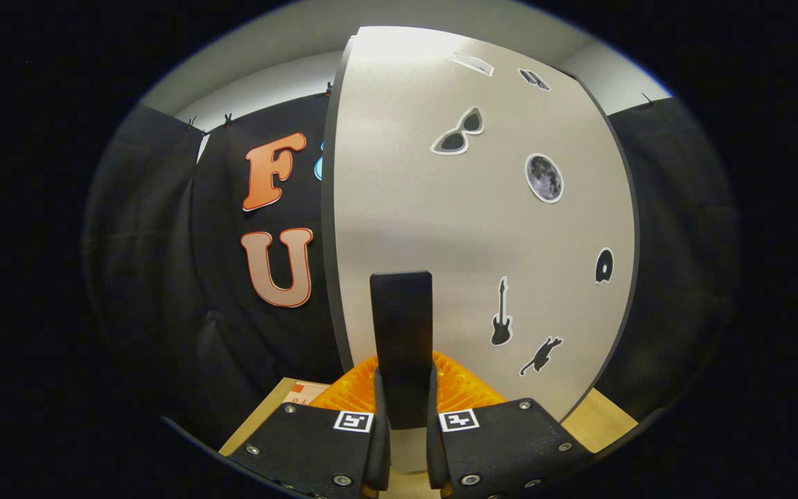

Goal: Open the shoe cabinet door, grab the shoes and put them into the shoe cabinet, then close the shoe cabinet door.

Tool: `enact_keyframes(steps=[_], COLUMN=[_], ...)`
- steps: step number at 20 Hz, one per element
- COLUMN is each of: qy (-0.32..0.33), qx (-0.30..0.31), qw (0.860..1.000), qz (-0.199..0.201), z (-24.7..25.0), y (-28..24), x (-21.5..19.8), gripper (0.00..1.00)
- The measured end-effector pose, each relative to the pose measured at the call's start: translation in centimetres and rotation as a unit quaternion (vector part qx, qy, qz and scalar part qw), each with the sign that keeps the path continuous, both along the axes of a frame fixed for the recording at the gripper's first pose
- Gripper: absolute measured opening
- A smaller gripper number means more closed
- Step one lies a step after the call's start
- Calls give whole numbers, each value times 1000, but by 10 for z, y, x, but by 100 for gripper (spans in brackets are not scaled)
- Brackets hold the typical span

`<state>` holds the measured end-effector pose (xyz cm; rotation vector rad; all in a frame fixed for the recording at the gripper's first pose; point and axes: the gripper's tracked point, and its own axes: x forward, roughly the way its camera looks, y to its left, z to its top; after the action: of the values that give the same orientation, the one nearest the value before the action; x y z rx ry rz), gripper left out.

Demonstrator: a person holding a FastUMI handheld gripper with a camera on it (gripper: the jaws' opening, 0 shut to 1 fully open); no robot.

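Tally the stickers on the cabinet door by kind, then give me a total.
On the shoe cabinet door, with the gripper fingers closed on its black handle:
Sunglasses sticker: 1
Moon sticker: 1
Guitar sticker: 1
Cat sticker: 1
Round black sticker, shape unclear: 1
Stickers near the top edge, too distorted to identify: 2
Total: 7

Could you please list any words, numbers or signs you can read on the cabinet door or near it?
Shoe cabinet door: no words; its stickers are pictures only.
Paper just left of the gripper: red print, too blurred to read.
Gripper: square coded markers, no readable text; its fingers close on the door handle.
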<state>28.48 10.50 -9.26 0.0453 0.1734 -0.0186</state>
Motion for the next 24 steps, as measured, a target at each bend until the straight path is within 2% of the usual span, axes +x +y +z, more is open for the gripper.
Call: enact_keyframes(steps=[5, 9, 17, 24], qy=[-8, -15, -19, -29], qx=[-16, -12, 7, 20], qw=[1000, 1000, 999, 998], qz=[-23, -15, 35, 49], z=[5, 8, 13, 13], y=[-13, -21, -54, -99], x=[-29, -47, -96, -125], gripper=[20, 18, 18, 18])
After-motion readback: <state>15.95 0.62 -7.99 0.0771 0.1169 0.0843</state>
